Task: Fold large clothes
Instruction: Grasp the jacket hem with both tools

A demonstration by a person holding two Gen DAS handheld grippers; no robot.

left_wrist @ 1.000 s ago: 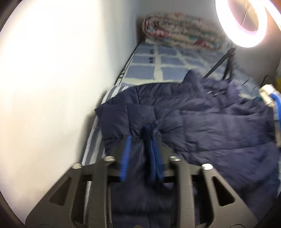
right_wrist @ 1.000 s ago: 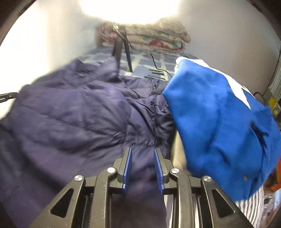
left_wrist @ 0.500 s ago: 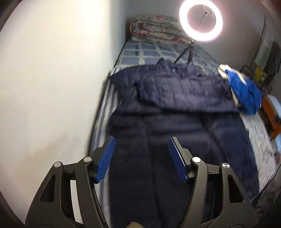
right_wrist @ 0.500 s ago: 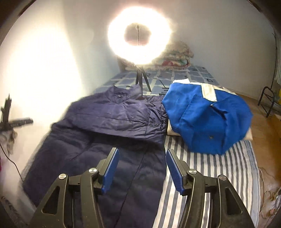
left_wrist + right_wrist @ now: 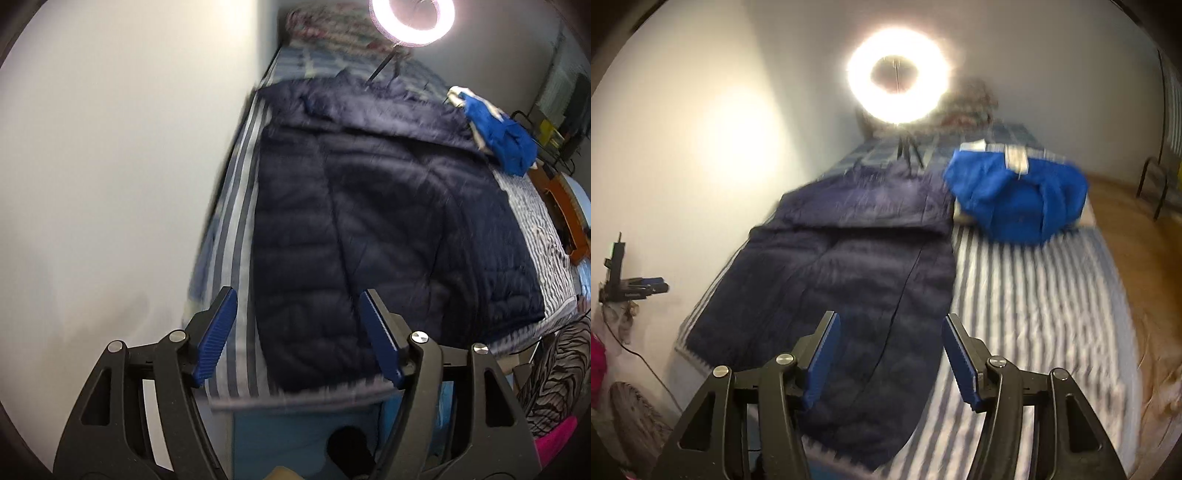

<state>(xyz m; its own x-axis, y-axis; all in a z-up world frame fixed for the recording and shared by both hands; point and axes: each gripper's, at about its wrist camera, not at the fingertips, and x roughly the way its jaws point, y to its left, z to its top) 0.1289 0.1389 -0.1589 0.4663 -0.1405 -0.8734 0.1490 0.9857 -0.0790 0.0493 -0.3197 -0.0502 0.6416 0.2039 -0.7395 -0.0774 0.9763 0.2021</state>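
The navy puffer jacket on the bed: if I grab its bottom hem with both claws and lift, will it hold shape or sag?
The navy puffer jacket will probably sag between the grips: it lies limp on the striped bedsheet with its upper part already folded over. The quilted padding suggests it is light but bulky. Its smooth shell may slip, so grip deep.

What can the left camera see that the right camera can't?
Only the left wrist view shows a black-and-white zebra-striped cloth and an orange wooden piece past the bed's far side. Only the right wrist view shows a black stand on the white wall and the wooden floor. Both show the dark navy puffer coat on the striped bed sheet, the bright blue jacket, the glowing ring light, and an open gripper.
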